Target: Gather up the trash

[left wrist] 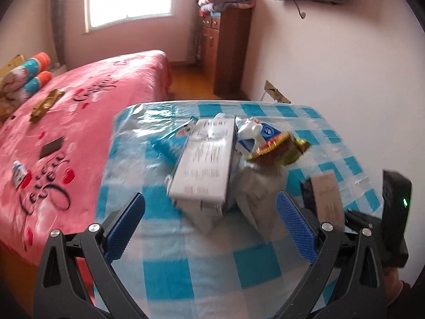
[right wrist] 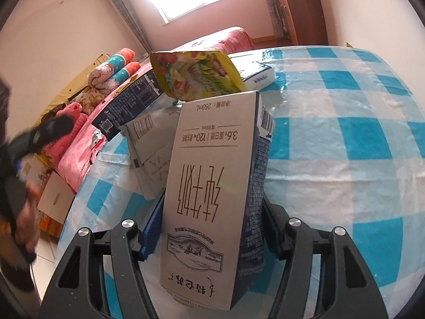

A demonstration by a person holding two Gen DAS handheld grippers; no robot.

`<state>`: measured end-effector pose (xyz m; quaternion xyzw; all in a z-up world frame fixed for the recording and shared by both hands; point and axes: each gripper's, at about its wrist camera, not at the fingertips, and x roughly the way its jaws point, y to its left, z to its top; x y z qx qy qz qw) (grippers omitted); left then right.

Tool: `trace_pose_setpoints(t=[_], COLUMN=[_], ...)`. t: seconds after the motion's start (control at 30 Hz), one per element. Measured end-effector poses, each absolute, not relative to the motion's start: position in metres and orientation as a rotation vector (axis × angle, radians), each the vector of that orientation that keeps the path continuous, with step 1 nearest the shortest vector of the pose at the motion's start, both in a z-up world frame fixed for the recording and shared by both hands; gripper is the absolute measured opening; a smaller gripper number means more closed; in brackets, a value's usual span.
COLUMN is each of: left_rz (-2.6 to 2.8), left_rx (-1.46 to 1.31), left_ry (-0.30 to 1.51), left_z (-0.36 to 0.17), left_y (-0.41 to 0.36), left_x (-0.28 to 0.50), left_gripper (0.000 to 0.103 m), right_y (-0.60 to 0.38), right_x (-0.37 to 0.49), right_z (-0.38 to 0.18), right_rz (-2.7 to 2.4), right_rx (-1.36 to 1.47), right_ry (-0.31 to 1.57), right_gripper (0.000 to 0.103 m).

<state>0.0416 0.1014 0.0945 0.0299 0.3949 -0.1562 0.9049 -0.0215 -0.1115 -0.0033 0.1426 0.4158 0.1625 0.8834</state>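
- Grasp step: your right hand-held gripper has its pads pressed on both sides of the white milk carton, so the carton looks clenched, its base towards the near edge of the checked surface
- Beyond the carton lies more trash in a heap near the middle of the surface: a yellow snack wrapper on top, a second pale carton just to the left, touching, and a dark box towards the far left edge
- Your left hand-held gripper is released, jaws wide apart, nothing between the pads, above the near part of the surface and facing the heap
- Next move, as I judge it: lift the held carton clear without dragging the wrapper off, then carry it to wherever the trash is gathered; no bin shows in either view
- More litter waits on the pink bed, including a gold wrapper; the left side is free for that
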Motion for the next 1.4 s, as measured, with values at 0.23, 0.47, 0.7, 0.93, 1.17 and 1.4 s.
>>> trace_pose_setpoints(t=[0.23,0.47,0.7,0.93,1.17,1.4], left_rz=[-0.349,-0.356,-0.317,-0.285,-0.253,-0.211], left_rx=[0.051,0.137,0.121,0.064,0.022,-0.002], left_ry=[0.943,0.980,1.012,0.978,0.930,0.887], left_z=[0.081,0.070,0.060,0.062,0.066,0.072], left_y=[0.101,0.081,0.080,0.091,0.109,0.129], left_x=[0.107,0.124,0.127,0.107,0.072,0.038], left_gripper=[0.099,0.097,0.067,0.064,0.064,0.064], right_y=[-0.119,-0.122,-0.124,-0.115,-0.095,-0.083], right_x=[-0.027,-0.027,-0.029,-0.030,-0.038,-0.039], right_z=[-0.001,-0.003,-0.005,-0.001,0.001,0.001], right_rz=[0.360,0.373,0.384,0.365,0.312,0.257], right_rx=[0.325,0.340,0.362,0.308,0.166,0.077], right_ry=[0.862,0.857,0.852,0.860,0.866,0.877], right_gripper=[0.064,0.064,0.062,0.062,0.078,0.063])
